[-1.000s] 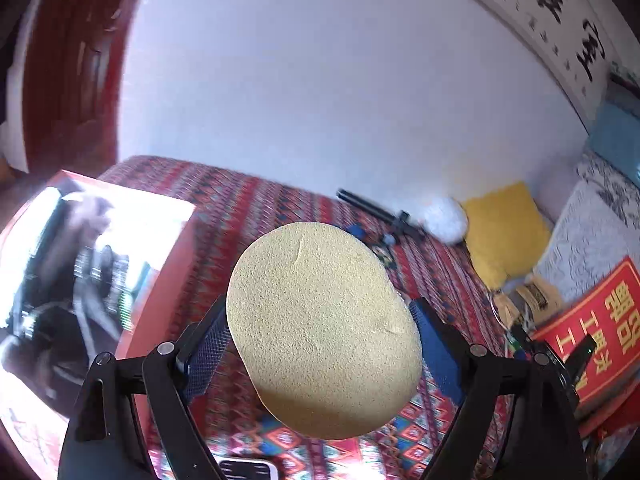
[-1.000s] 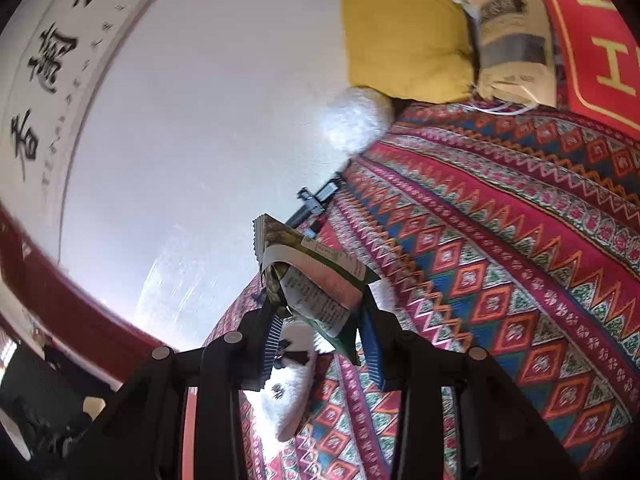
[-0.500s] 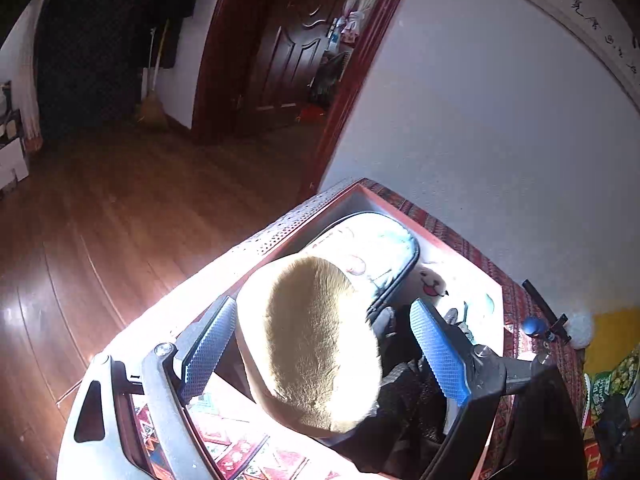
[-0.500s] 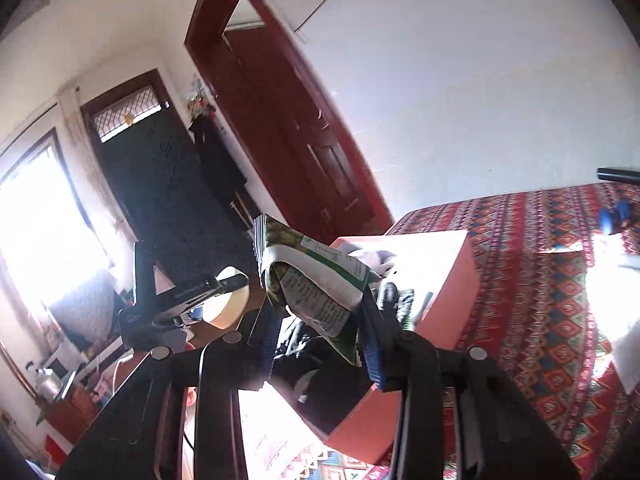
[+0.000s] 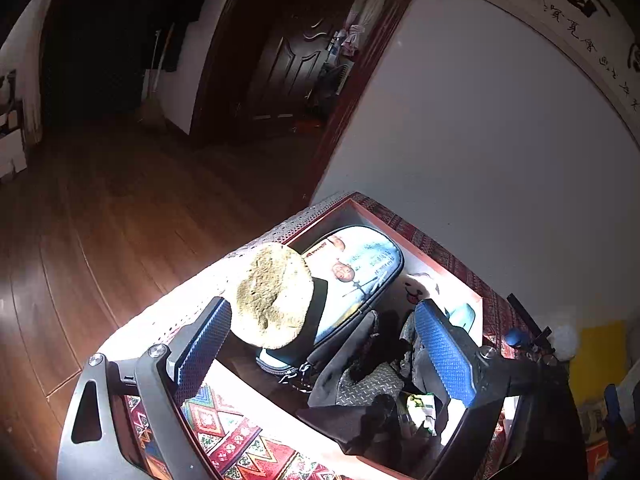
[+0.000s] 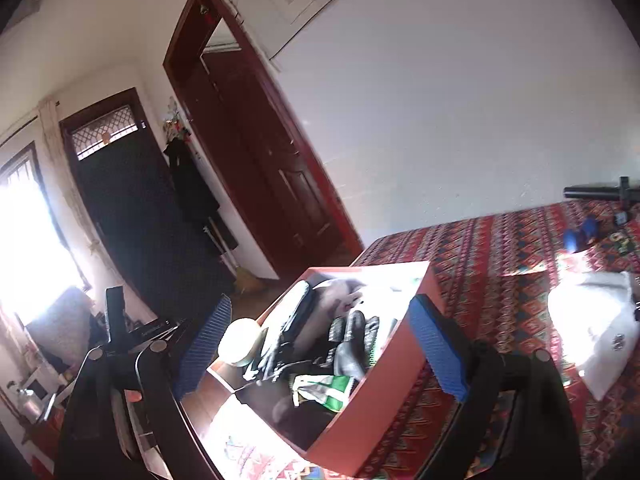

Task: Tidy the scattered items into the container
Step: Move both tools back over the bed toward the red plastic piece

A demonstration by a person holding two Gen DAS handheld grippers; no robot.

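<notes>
An orange box (image 6: 400, 396) stands on the patterned bed cover; it also shows in the left wrist view (image 5: 420, 254). Inside lie a yellow oval sponge (image 5: 274, 296), a blue pencil case (image 5: 356, 272), black gloves (image 6: 352, 344) and a green snack packet (image 6: 324, 390). My left gripper (image 5: 322, 340) is open over the box, the sponge just beyond its left finger. My right gripper (image 6: 316, 344) is open and empty over the box, the packet lying below it. The sponge looks pale in the right wrist view (image 6: 240, 342).
The bed cover (image 6: 520, 248) carries a white cloth (image 6: 596, 328), a blue ball (image 6: 580, 234) and a black tripod (image 6: 600, 191). A wooden floor (image 5: 120, 216) and dark red doors (image 6: 272, 168) lie beyond the box. A yellow cushion (image 5: 596, 356) sits far right.
Both grippers swung from the bed to over the box. The left one opened and let go of the sponge; the right one opened and dropped the snack packet into the box.
</notes>
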